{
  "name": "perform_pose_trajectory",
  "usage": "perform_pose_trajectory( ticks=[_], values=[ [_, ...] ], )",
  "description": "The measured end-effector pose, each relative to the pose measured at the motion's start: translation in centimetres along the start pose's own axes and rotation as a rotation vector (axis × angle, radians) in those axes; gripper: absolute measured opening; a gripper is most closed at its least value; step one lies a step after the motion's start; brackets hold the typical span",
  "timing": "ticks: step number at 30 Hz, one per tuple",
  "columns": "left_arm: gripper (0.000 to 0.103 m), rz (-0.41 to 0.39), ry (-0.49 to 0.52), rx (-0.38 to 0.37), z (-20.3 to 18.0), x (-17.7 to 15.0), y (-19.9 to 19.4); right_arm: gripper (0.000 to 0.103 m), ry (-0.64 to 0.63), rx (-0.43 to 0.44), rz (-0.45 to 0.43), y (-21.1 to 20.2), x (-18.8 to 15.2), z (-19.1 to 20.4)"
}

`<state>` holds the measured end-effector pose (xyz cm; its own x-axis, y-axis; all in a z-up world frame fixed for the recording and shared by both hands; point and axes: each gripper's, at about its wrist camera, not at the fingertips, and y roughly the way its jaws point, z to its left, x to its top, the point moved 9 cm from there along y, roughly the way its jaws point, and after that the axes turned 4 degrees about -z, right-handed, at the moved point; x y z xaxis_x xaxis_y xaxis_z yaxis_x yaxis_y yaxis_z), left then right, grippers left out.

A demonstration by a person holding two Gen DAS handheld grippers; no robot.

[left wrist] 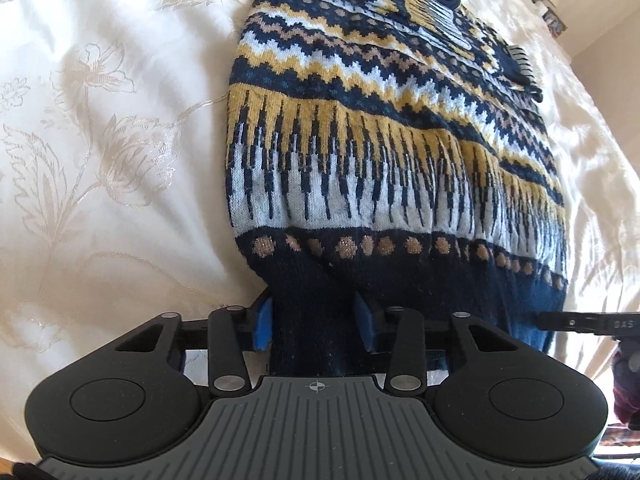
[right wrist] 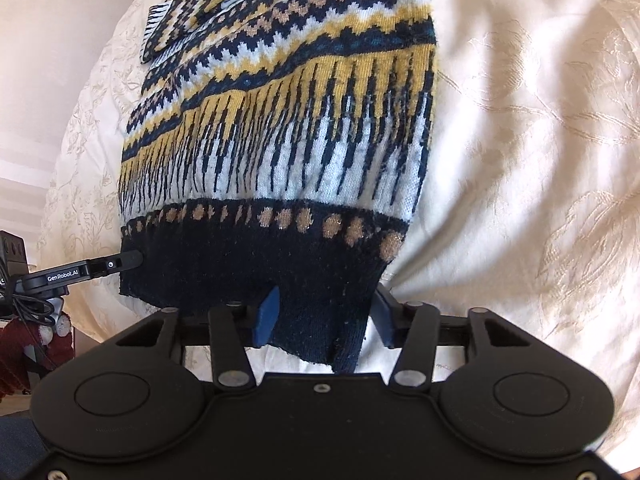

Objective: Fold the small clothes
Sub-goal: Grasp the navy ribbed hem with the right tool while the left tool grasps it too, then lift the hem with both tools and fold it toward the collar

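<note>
Both grippers, left (left wrist: 316,328) and right (right wrist: 326,316), pinch the jumper (left wrist: 380,152) hem; soft, floppy knit, best held at corners

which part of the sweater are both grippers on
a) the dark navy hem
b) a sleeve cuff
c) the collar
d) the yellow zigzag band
a: the left gripper and right gripper each have the navy hem of the sweater between their blue pads, at opposite corners, on the bedspread.
</note>
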<state>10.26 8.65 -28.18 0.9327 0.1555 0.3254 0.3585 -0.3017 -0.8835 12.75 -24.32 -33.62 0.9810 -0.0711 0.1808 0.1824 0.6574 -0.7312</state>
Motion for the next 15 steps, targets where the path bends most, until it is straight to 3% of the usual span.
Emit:
perform_pose_trajectory(
  ticks=[1, 2, 3, 9, 15],
  values=[
    [0.023, 0.004, -0.005, -0.008, -0.1, 0.0, 0.0, 0.039, 0.003, -0.002, 0.012, 0.1, -0.1, 0.1],
    [0.015, 0.005, -0.014, -0.023, -0.2, 0.0, -0.1, 0.018, 0.010, 0.010, 0.024, 0.3, -0.1, 0.2],
    [0.013, 0.001, -0.022, -0.031, -0.2, 0.1, -0.3, 0.015, 0.022, 0.024, 0.025, 0.2, -0.1, 0.4],
    [0.010, -0.104, -0.016, -0.093, -1.9, 2.6, -4.2, 0.013, 0.022, 0.065, -0.052, -2.6, 1.1, 1.7],
    [0.010, -0.255, -0.020, -0.139, -4.2, 8.1, -8.0, 0.012, 0.009, 0.122, -0.208, -6.8, 5.6, 3.8]
  ],
)
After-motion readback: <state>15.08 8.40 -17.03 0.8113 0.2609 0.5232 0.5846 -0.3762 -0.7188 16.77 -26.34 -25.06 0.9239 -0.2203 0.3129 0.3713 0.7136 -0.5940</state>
